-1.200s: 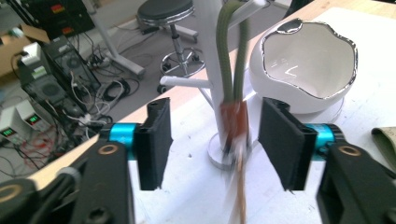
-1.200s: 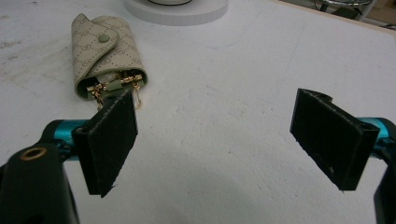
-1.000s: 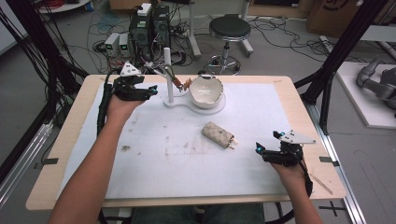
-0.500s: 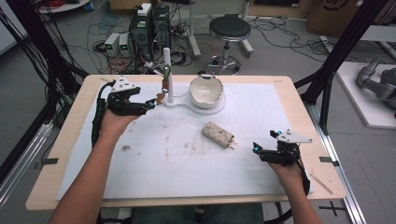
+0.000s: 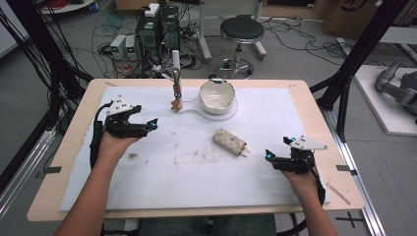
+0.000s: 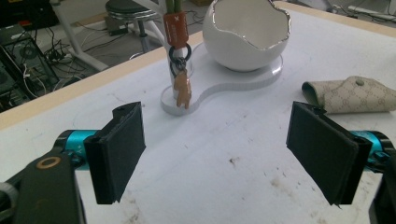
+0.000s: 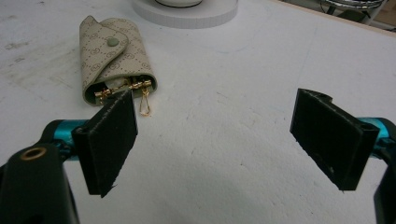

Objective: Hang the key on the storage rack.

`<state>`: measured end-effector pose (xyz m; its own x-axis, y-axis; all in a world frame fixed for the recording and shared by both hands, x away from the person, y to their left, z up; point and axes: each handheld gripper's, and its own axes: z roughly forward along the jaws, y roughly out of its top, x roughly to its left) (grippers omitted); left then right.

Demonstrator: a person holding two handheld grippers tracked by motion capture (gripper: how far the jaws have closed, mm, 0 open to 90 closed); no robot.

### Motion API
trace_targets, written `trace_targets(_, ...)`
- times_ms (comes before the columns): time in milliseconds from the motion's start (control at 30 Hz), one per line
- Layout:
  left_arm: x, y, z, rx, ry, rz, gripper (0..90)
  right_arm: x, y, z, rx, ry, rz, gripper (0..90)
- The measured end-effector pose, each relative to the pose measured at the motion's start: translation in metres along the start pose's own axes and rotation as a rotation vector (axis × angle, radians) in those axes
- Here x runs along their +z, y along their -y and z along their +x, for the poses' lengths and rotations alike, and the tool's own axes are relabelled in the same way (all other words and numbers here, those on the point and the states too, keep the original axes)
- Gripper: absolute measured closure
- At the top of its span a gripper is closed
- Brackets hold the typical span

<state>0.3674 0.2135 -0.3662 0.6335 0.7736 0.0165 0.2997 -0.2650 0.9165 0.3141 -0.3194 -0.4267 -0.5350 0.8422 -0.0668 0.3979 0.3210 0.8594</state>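
Note:
A key ring with an orange tag [image 5: 176, 100] [image 6: 181, 86] hangs from the post of a white stand [image 5: 175, 61]. The stand's base [image 5: 195, 109] also bears a white egg-shaped bowl [image 5: 216, 95] [image 6: 247, 32]. My left gripper [image 5: 153, 123] [image 6: 224, 154] sits left of the stand, apart from it. Its jaws have just been opening and are open, with nothing between them. A beige patterned key pouch [image 5: 229, 141] [image 7: 116, 56] lies mid-table, its gold clasps [image 7: 123, 88] sticking out. My right gripper [image 5: 268, 156] [image 7: 219, 140] rests open just right of the pouch, empty.
A white mat [image 5: 196, 172] covers the wooden table [image 5: 64, 162], with some brown smudges near the middle. A thin stick [image 5: 339, 193] lies at the right front edge. Behind the table are a stool [image 5: 241, 32], computer boxes and cables on the floor.
My left gripper has pulled back from the stand, moving left, nearer and lower, and its jaws have opened. The key ring now hangs free on the post. The right gripper has stayed put.

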Motion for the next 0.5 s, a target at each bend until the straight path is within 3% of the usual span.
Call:
trace_targets(133, -0.004, 0.009, -0.001, -0.008, -0.007, -0.021, 18.3, 0.001, 0.000, 0.000, -0.004, -0.003, -0.001, 15.1)
trace_targets(333, -0.008, 0.024, 0.001, -0.030, 0.016, -0.042, 17.8, 0.002, 0.000, -0.001, -0.010, -0.005, 0.003, 15.1)
trace_targets(500, -0.006, 0.037, 0.006, -0.059, 0.029, -0.022, 17.8, 0.002, 0.001, -0.002, -0.005, -0.006, 0.004, 15.1)
